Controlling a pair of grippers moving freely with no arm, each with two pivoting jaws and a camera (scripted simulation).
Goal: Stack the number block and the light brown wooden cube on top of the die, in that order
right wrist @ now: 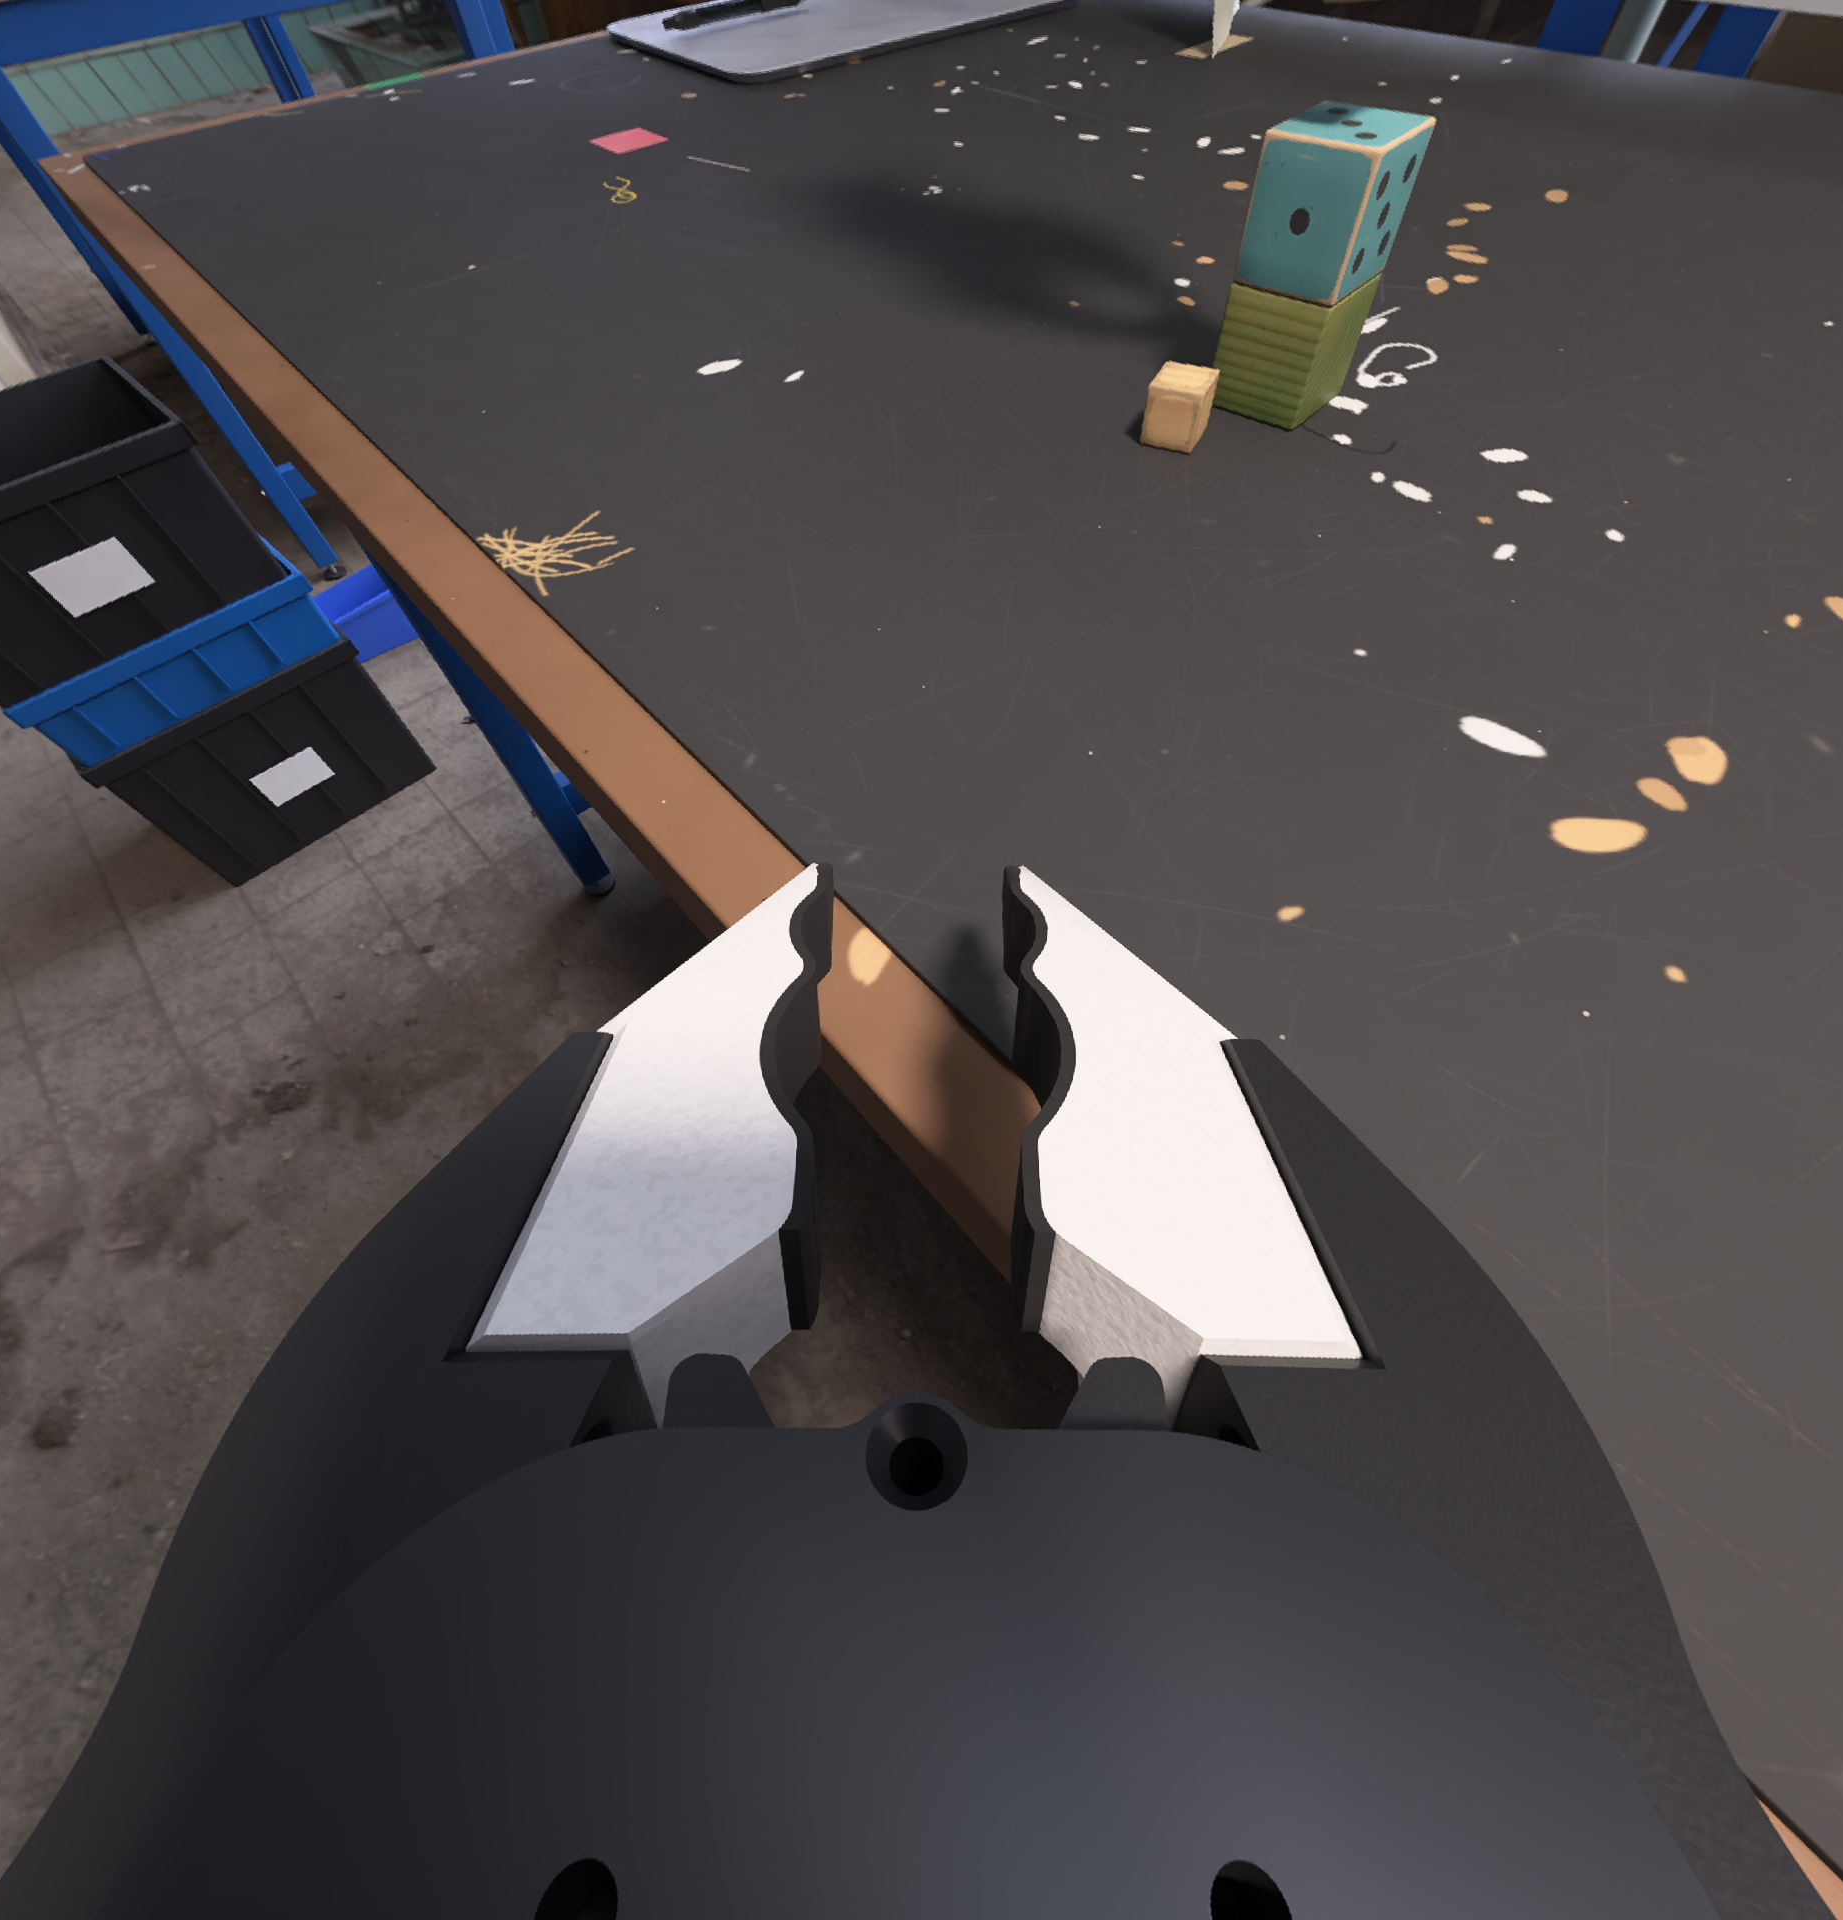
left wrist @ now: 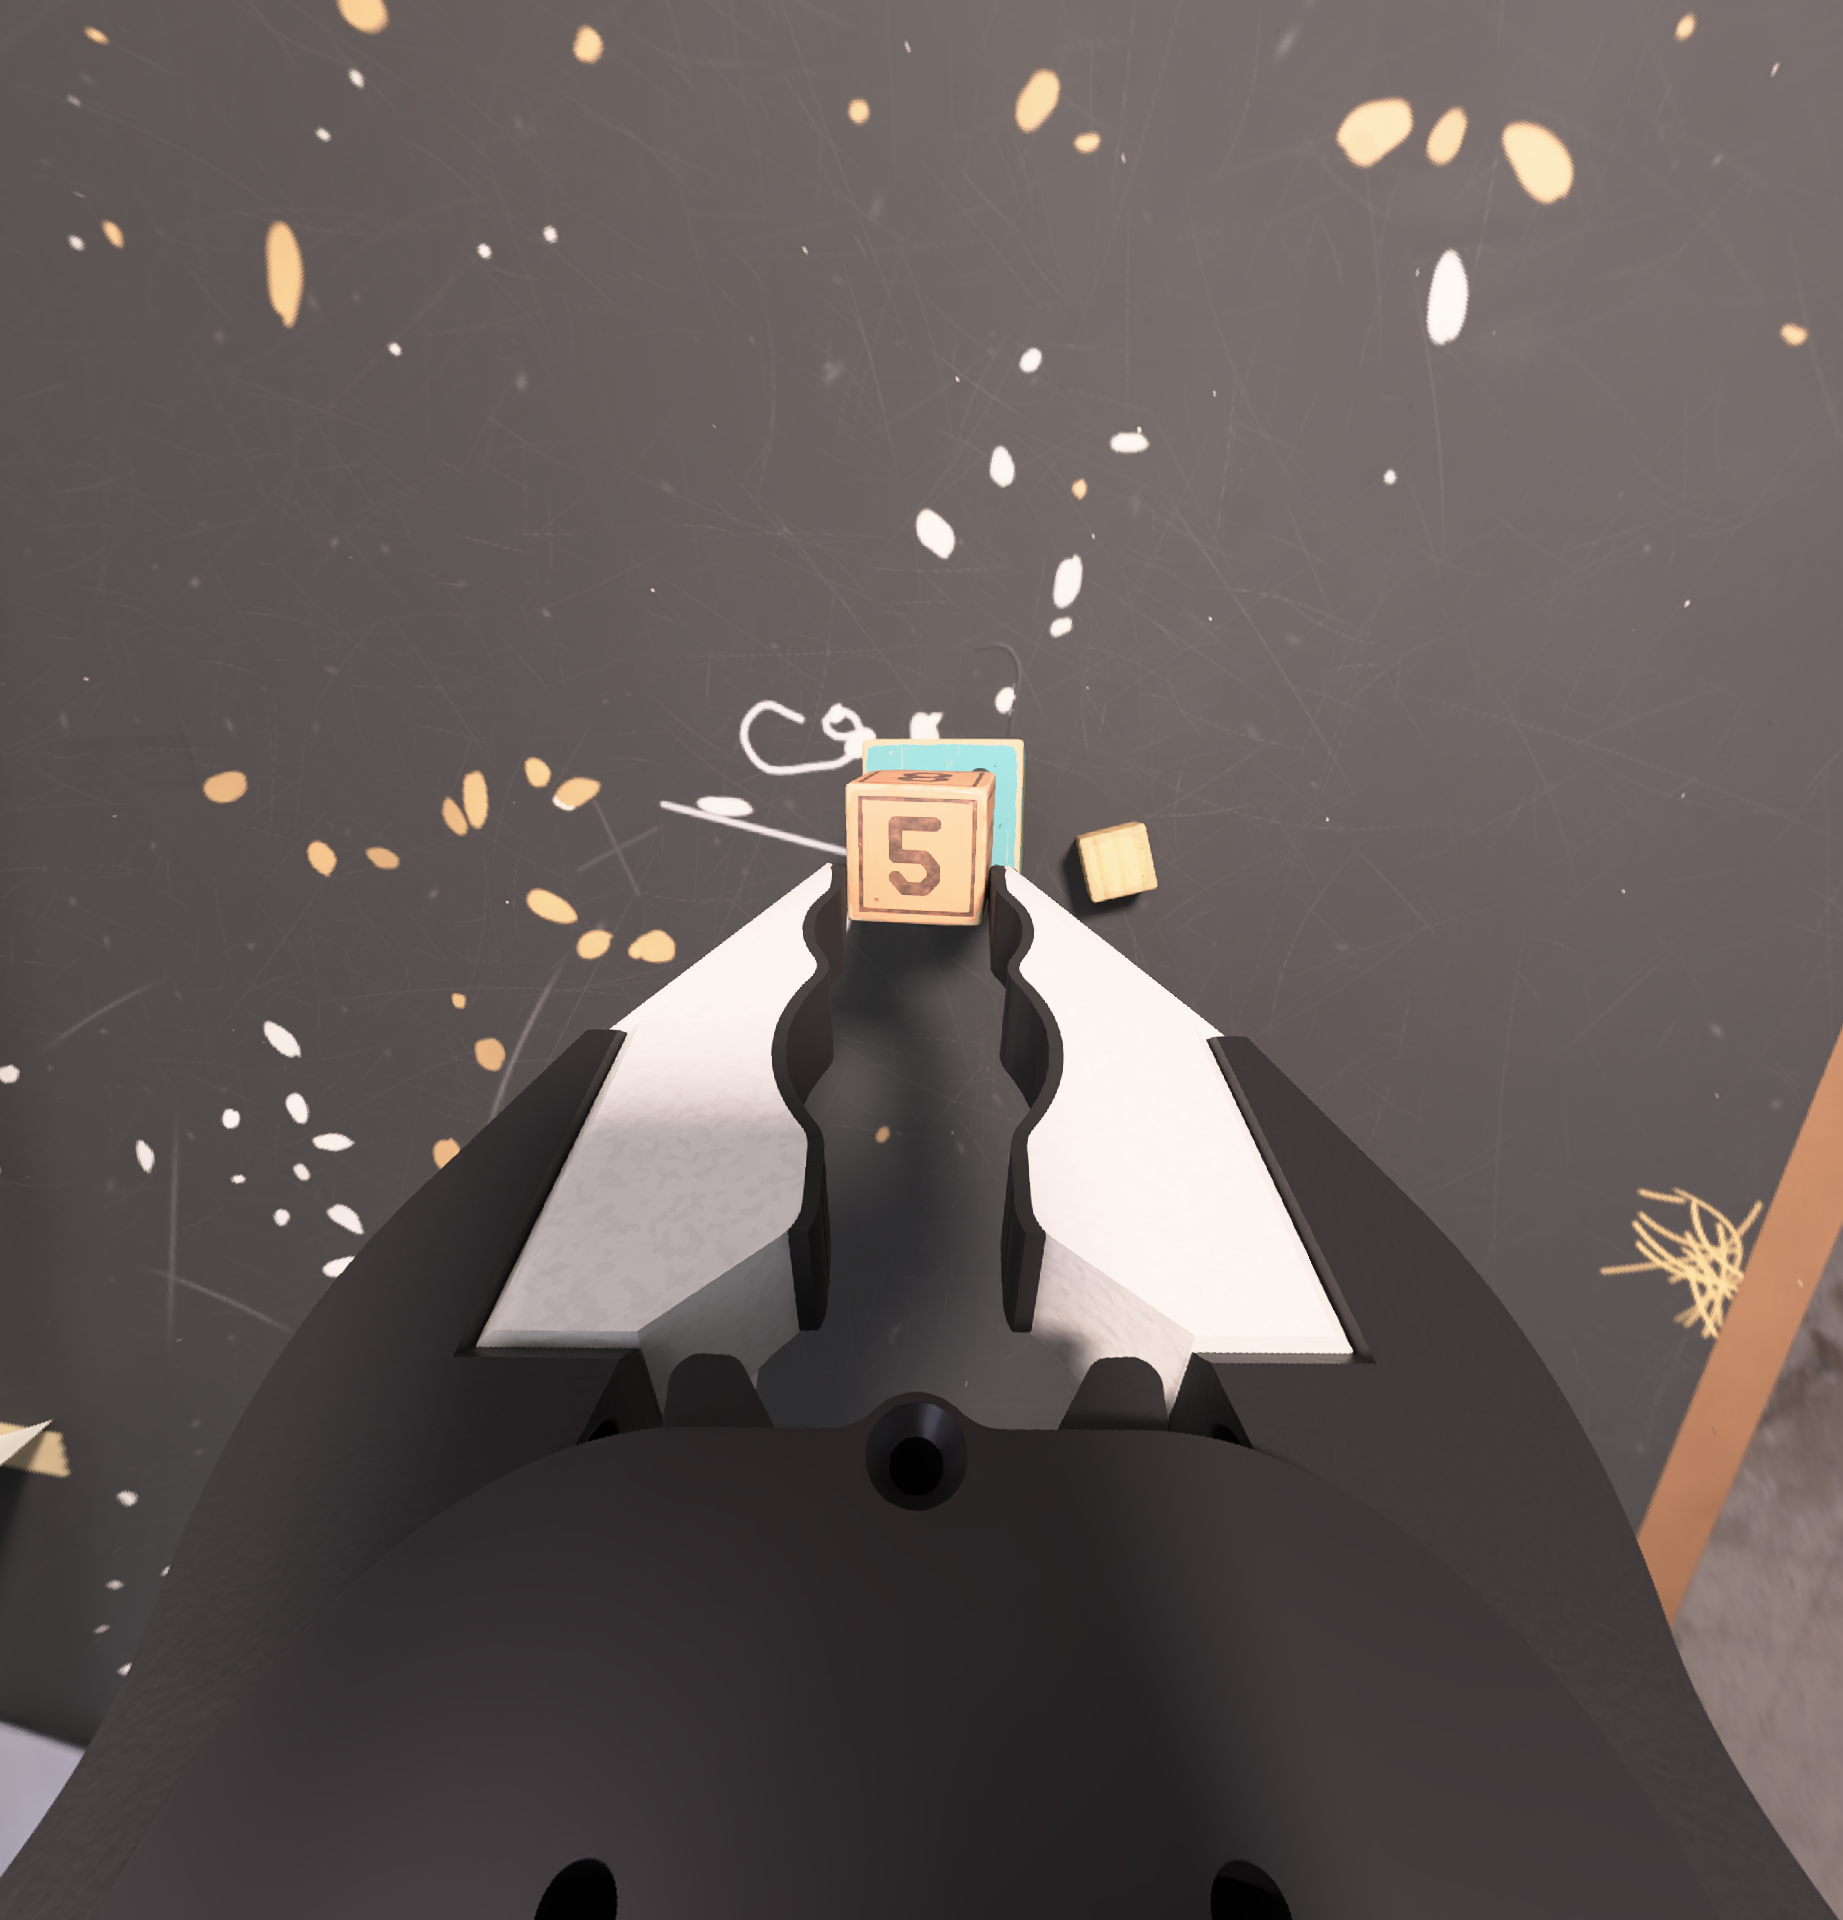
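Observation:
My left gripper (left wrist: 917,891) looks straight down and is shut on the number block (left wrist: 915,854), a light wooden cube with a digit on each face. It holds the block over the teal die (left wrist: 1005,792), which shows just behind it. The light brown wooden cube (left wrist: 1116,862) lies on the table right of the die. In the right wrist view the die (right wrist: 1332,203) stands on a green ribbed block (right wrist: 1291,348), with the wooden cube (right wrist: 1179,405) at its foot. The number block and left gripper are out of this view. My right gripper (right wrist: 917,894) is open and empty over the table's edge.
The dark, paint-speckled table (right wrist: 1104,675) has a brown edge (right wrist: 584,707) running diagonally under my right gripper. Black and blue bins (right wrist: 148,623) stand on the floor to the left. A grey tray (right wrist: 823,31) and a red square (right wrist: 628,139) lie at the far end.

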